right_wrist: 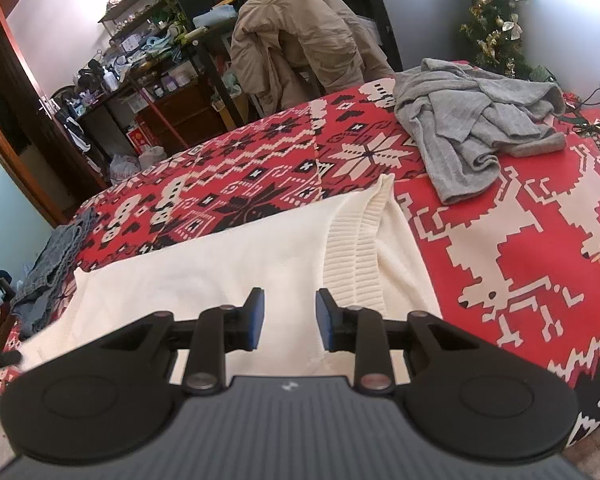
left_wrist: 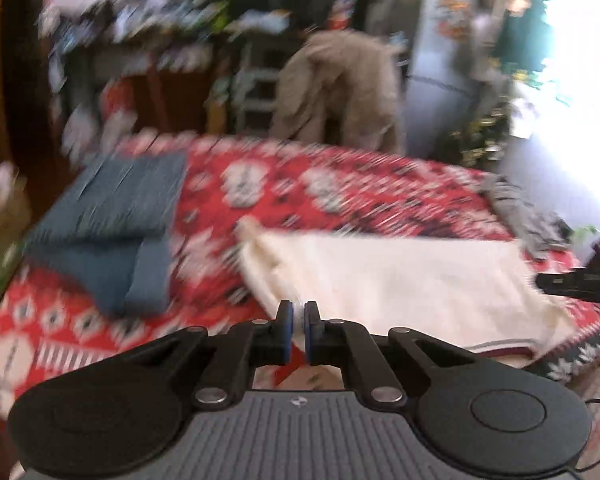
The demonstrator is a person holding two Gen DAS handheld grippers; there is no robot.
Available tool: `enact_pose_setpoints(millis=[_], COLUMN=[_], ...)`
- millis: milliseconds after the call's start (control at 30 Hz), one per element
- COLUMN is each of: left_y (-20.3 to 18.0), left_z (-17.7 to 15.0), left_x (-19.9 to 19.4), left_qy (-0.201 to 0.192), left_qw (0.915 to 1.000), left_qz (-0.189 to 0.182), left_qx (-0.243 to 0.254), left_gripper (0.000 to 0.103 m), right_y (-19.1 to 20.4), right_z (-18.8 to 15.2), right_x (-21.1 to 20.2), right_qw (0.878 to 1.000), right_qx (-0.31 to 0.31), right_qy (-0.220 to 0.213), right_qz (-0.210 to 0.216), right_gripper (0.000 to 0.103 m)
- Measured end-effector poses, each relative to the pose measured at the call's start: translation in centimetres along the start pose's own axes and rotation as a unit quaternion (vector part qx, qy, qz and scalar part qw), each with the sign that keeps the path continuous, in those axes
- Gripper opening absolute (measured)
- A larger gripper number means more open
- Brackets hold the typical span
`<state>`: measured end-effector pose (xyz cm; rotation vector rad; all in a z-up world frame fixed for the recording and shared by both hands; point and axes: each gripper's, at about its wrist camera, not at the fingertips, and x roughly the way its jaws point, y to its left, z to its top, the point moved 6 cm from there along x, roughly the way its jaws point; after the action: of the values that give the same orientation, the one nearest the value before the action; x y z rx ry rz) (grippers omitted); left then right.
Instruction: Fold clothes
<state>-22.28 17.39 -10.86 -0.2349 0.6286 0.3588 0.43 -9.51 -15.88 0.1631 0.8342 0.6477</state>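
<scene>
A cream knit sweater (left_wrist: 400, 280) lies spread flat on the red patterned bedspread (left_wrist: 340, 192). My left gripper (left_wrist: 298, 316) is shut on the sweater's near left edge, and a bit of white fabric shows between the blue pads. The left wrist view is motion-blurred. In the right wrist view the sweater (right_wrist: 220, 256) shows a ribbed cuff or hem (right_wrist: 356, 248) folded over it. My right gripper (right_wrist: 290, 316) hovers open just above the sweater's near edge with nothing between its fingers.
Folded blue clothes (left_wrist: 112, 216) are stacked at the bed's left. A crumpled grey garment (right_wrist: 480, 120) lies at the far right. A beige jacket (right_wrist: 300, 40) hangs on a chair behind the bed, with cluttered shelves (right_wrist: 148, 40) and a Christmas tree (right_wrist: 496, 28).
</scene>
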Motion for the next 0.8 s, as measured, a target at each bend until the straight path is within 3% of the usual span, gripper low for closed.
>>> enact_pose_setpoints(millis=[133,367,433,500,633,767,800], left_y=[-5.1,-14.3,-16.5,-17.7,-15.1,-12.4,-11.8], left_z=[2.0,0.9,0.0,-1.5,-1.0,-0.6,-0.5], left_x=[-0.8,1.7,3.1,5.4,5.2,5.0,5.0], left_qy=[-0.026,-0.014,-0.002,0.033,0.031,0.028,0.027], left_qw=[0.9968,0.9824,0.9777,0.975,0.9795,0.9821,0.9825], left_qz=[-0.044,-0.144,-0.173,-0.195,-0.19,-0.186,-0.184], left_qx=[0.062,0.118,0.119,0.101,0.058,0.014,0.003], left_gripper=[0.006,0.006,0.006,0.007,0.008,0.031,0.031], right_y=[0.3,1.9,1.6,1.3,1.0,1.6,1.7], right_z=[0.2,0.5,0.3,0.2,-0.5,-1.6,-1.9], right_x=[-0.4,-2.2,-2.5,-2.8,-2.8,-2.3,-2.0], right_qw=[1.0,0.999,0.999,0.999,0.998,0.996,0.995], right_qx=[0.002,-0.021,-0.016,-0.009,0.001,0.005,0.009], right_qy=[-0.002,-0.019,-0.02,-0.02,-0.007,0.013,0.02], right_qz=[0.017,0.043,0.045,0.046,0.057,0.084,0.093], right_gripper=[0.031,0.031,0.031,0.032,0.032,0.035,0.035])
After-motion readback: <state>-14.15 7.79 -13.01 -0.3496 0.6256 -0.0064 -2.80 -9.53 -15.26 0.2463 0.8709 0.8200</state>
